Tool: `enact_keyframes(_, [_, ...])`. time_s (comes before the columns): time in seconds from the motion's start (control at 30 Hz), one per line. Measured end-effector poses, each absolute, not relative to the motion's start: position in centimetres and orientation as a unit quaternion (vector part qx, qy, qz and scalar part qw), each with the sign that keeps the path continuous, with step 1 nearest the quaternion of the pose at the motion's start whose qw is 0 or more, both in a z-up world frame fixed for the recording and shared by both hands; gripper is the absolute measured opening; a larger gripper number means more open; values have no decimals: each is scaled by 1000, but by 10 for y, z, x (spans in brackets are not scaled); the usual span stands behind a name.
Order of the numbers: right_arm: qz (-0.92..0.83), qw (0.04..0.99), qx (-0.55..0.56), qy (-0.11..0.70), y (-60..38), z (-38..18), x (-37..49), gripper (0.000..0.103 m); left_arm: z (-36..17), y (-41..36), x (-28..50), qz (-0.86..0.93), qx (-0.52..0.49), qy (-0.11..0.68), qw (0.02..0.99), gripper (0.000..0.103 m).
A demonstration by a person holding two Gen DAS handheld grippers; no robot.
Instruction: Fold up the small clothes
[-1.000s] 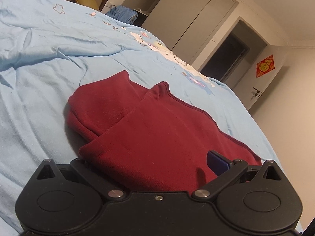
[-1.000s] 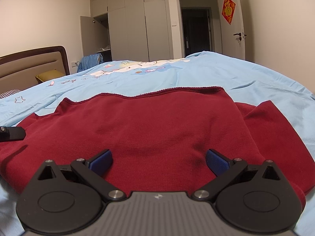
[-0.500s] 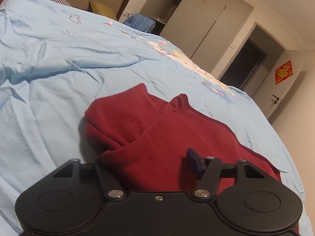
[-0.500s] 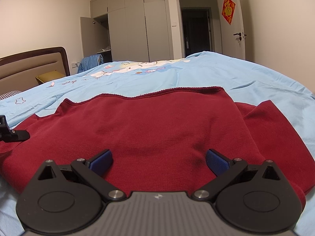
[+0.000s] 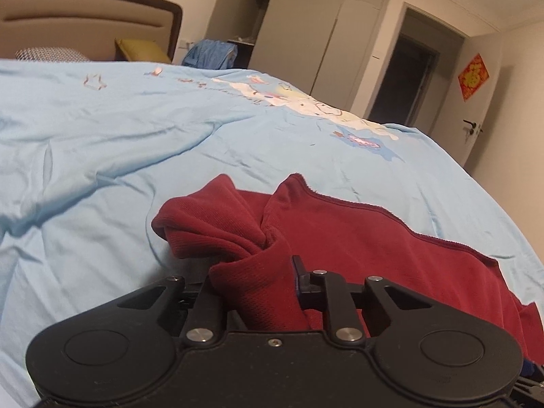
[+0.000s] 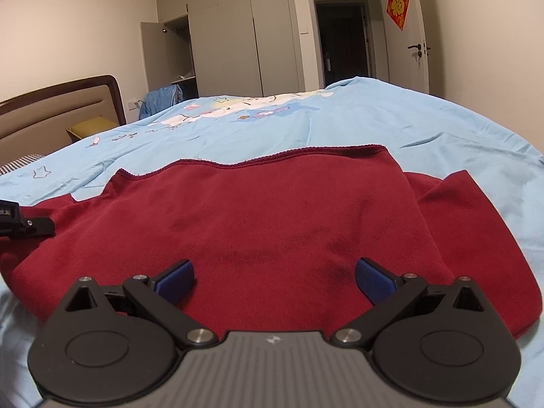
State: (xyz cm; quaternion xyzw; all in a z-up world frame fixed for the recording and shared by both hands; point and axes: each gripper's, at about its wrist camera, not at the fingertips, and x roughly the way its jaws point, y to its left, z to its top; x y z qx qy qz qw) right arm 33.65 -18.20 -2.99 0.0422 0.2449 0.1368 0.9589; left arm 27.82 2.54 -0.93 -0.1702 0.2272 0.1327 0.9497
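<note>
Bedroom, left wrist view: on the blue bed (image 5: 102, 156), a bunched corner of the soft red garment (image 5: 374, 231) is clamped by the left tongs (image 5: 255, 272). Right wrist view: right tongs (image 6: 273, 277) are held apart over the limp garment's near edge, judged the best hold.

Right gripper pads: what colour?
Blue, on black fingers; the pads of the right gripper show best in the right wrist view.

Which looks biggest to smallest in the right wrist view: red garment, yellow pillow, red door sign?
1. Red garment, though it lies nearest the camera.
2. Yellow pillow.
3. Red door sign.
The last two look close in size and sit far off, so their order is unsure.
</note>
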Motion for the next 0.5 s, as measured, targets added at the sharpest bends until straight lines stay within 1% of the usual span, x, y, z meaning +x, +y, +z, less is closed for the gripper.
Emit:
enact_keyframes(0.3, [120, 966, 65, 221, -224, -12, 296, 103, 19, 0, 286, 97, -96, 210, 968, 16])
enact_keyframes(0.5, [14, 985, 39, 168, -254, -8, 259, 103, 45, -51, 290, 30, 3, 173, 984, 15])
